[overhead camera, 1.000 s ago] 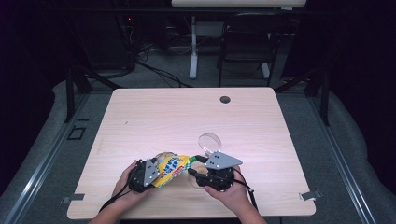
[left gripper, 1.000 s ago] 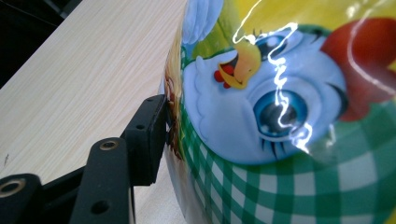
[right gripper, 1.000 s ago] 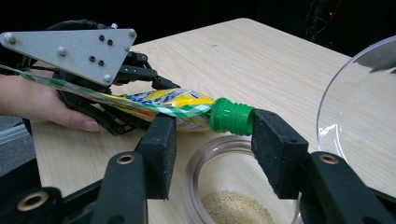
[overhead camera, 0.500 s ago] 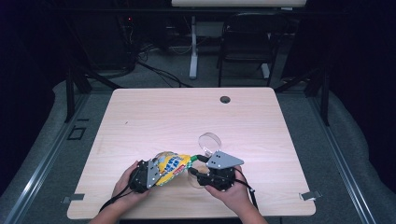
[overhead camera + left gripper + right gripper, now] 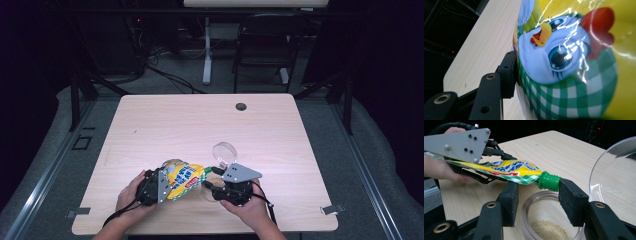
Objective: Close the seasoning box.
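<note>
The shiny yellow plastic pouch with a green check pattern and a cartoon chicken lies tilted just above the pale wooden surface, near its front edge. The left gripper is clamped on the pouch's back end, though only one of its jaws can be seen. The pouch's ribbed green cap sits between the right gripper's two spread jaws, touching one. Below the cap is one round clear jar holding tan grains, its front rim cut off. One clear lid lies beside the pouch.
</note>
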Available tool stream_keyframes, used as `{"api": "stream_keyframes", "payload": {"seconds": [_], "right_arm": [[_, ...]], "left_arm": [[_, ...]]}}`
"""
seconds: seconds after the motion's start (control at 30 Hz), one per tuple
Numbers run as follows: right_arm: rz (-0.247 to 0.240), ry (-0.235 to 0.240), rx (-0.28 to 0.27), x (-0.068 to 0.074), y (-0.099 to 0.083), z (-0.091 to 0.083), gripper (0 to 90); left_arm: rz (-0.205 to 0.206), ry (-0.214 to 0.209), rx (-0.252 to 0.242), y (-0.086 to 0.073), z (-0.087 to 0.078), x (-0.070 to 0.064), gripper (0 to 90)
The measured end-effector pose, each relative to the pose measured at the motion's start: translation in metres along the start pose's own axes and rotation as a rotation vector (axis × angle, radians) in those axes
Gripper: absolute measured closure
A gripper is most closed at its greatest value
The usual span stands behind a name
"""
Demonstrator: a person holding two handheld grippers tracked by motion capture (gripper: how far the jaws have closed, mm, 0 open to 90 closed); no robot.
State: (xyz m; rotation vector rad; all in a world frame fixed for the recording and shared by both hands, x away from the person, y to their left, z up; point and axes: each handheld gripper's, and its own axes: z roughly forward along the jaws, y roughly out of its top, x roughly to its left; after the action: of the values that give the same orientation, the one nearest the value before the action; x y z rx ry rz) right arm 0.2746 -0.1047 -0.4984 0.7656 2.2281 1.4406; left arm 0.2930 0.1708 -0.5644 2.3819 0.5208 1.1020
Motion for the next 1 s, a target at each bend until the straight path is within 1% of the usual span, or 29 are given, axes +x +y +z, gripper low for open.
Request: {"api": "stream_keyframes", "payload": {"seconds": [0.13,0.17,0.23,0.3,0.37,0.4,0.53,0.57,0.63,0.8,0.83,0.9,1.0], "right_arm": [[-0.017,-0.006,0.005,0.002,-0.001,-0.001,50.6],[-0.022,-0.011,0.007,0.002,-0.001,-0.001,50.4],[-0.032,-0.017,0.016,0.003,-0.001,-0.001,50.3],[-0.033,-0.019,0.017,0.003,-0.001,-0.002,50.2],[-0.039,-0.021,0.022,0.004,-0.001,-0.002,50.3],[-0.042,-0.022,0.023,0.004,-0.001,-0.003,50.2],[-0.045,-0.03,0.022,0.005,-0.001,-0.004,49.9],[-0.041,-0.029,0.016,0.006,-0.002,-0.003,49.7],[-0.048,-0.036,0.019,0.006,-0.001,-0.004,49.7],[-0.056,-0.038,0.034,0.007,-0.001,-0.004,49.6],[-0.06,-0.034,0.043,0.007,0.0,-0.004,49.6],[-0.063,-0.033,0.043,0.009,0.0,-0.004,49.6],[-0.074,-0.034,0.05,0.01,0.001,-0.006,49.4]], "left_arm": [[0.035,0.031,0.01,0.001,-0.003,0.001,53.2],[0.04,0.031,0.01,0.002,-0.003,0.001,53.2],[0.058,0.05,0.013,0.003,-0.004,0.001,53.3],[0.082,0.06,0.019,0.004,-0.007,0.002,53.3],[0.095,0.074,0.02,0.005,-0.008,0.003,53.3],[0.093,0.073,0.02,0.005,-0.009,0.004,53.3],[0.135,0.087,0.028,0.009,-0.012,0.007,53.4],[0.143,0.098,0.029,0.01,-0.013,0.007,53.4],[0.165,0.115,0.035,0.011,-0.014,0.008,53.5],[0.198,0.156,0.039,0.014,-0.016,0.008,53.5],[0.208,0.163,0.039,0.014,-0.017,0.008,53.6],[0.227,0.176,0.041,0.016,-0.018,0.008,53.6],[0.244,0.19,0.044,0.018,-0.02,0.008,53.6]]}}
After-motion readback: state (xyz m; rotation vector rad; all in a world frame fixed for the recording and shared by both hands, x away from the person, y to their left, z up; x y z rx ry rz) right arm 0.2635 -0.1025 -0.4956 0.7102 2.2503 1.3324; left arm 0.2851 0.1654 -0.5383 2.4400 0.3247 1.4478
